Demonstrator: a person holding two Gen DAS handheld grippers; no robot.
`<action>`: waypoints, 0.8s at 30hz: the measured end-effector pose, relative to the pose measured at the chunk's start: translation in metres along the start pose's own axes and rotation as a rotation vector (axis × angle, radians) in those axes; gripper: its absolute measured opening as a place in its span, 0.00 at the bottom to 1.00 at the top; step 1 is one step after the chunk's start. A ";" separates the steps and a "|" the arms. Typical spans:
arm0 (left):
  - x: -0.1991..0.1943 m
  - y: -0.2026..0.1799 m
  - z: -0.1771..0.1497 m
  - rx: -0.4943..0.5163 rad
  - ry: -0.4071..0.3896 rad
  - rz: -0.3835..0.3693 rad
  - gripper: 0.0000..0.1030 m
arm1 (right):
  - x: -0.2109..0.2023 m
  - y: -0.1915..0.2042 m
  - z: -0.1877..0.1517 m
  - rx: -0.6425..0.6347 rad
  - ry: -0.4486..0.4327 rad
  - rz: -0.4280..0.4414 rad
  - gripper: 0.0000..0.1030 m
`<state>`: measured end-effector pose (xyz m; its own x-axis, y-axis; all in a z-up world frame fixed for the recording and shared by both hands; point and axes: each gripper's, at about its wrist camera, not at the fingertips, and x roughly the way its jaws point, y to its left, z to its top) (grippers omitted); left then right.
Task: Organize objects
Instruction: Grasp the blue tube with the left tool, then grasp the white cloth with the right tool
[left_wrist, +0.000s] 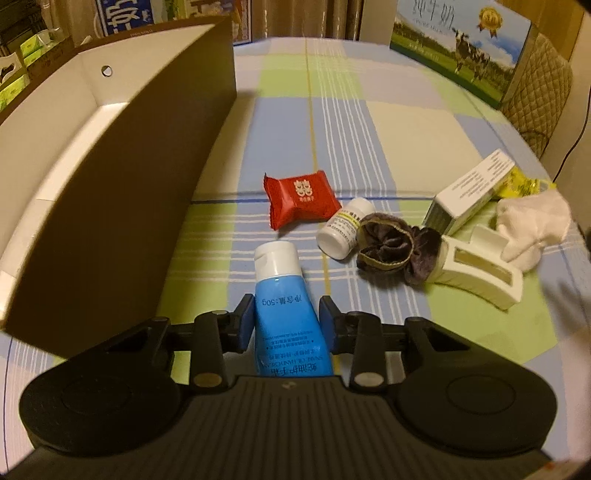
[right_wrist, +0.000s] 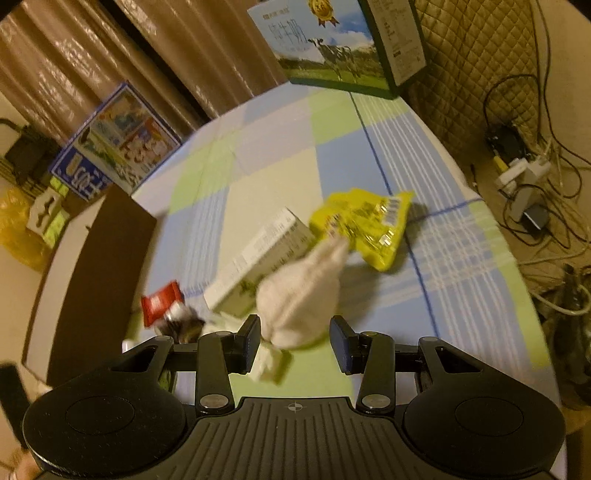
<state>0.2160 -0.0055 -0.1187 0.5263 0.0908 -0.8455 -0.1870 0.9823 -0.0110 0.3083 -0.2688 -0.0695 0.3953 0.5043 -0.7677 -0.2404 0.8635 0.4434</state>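
A blue tube of hand cream (left_wrist: 284, 314) with a white cap lies on the checked cloth, cap pointing away. My left gripper (left_wrist: 287, 321) is shut on its body, one blue pad on each side. My right gripper (right_wrist: 295, 339) holds a white cloth bundle (right_wrist: 299, 295) between its pads; the same white cloth (left_wrist: 532, 229) shows at the right edge of the left wrist view. Loose on the cloth lie a red candy packet (left_wrist: 301, 199), a white pill bottle (left_wrist: 343, 229), a dark scrunchie (left_wrist: 395, 247), a cream hair claw (left_wrist: 480, 273), a white carton (left_wrist: 469, 192) and a yellow packet (right_wrist: 365, 225).
A tall brown cardboard box (left_wrist: 122, 184) with a white inside stands open at the left, close to the tube. A milk case (left_wrist: 458, 48) stands at the far right corner and a blue case (right_wrist: 114, 147) at the back left. Cables (right_wrist: 535, 184) lie beyond the table's right edge.
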 end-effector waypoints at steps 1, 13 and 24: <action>-0.004 0.001 0.000 -0.003 -0.009 0.000 0.31 | 0.004 0.000 0.003 0.008 -0.003 0.000 0.38; -0.035 0.010 0.000 -0.013 -0.086 -0.006 0.31 | 0.033 -0.003 0.004 0.061 -0.020 -0.020 0.17; -0.060 0.014 -0.003 -0.017 -0.122 -0.051 0.31 | -0.019 0.020 -0.004 -0.034 -0.125 0.015 0.13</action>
<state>0.1797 0.0021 -0.0697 0.6322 0.0612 -0.7724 -0.1711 0.9833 -0.0622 0.2927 -0.2611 -0.0475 0.4983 0.5160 -0.6968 -0.2760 0.8562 0.4367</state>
